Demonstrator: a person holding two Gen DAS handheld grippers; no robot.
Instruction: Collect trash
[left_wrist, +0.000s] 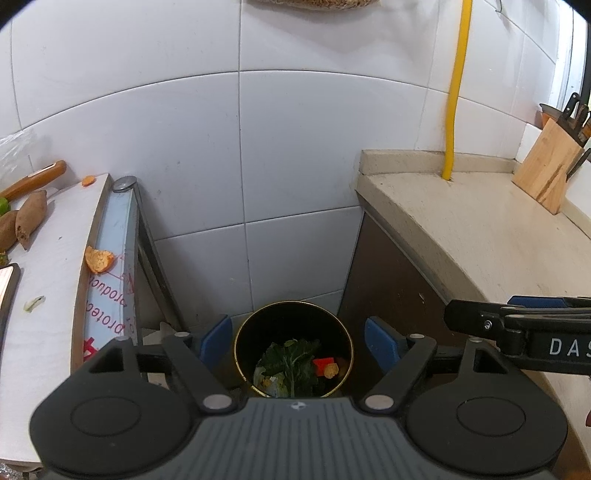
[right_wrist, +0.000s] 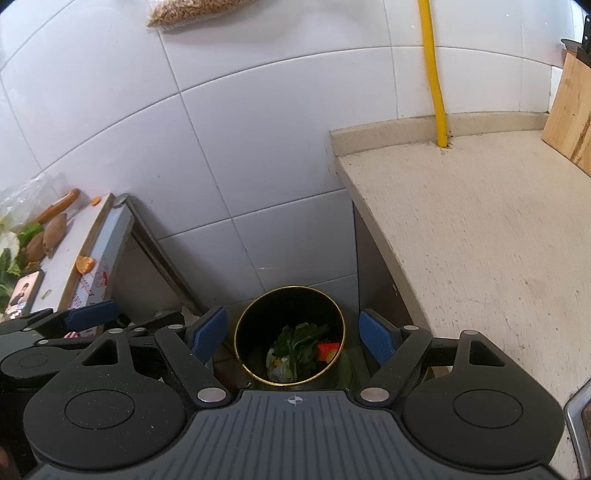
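Both grippers empty over the bin — the leftover scraps lie off to your left.

Your left gripper (left_wrist: 295, 339) and right gripper (right_wrist: 293, 332) both hang with jaws spread wide and nothing between them, each pointing down at the black bin (left_wrist: 293, 314), which sits below and just ahead of the fingertips and already holds leaves and bits of peel. The trash not yet collected is up and to the left of both grippers: an orange peel (left_wrist: 98, 259) at the near edge of the white board (left_wrist: 48, 258), a smaller orange bit (left_wrist: 88, 180) at its far corner, and a pale scrap (left_wrist: 34, 302) closer in. Your left gripper looks the nearer — the peel's long axis seems to run roughly along the board's edge. The board's left part is cut off, so more scraps may lie there unseen.
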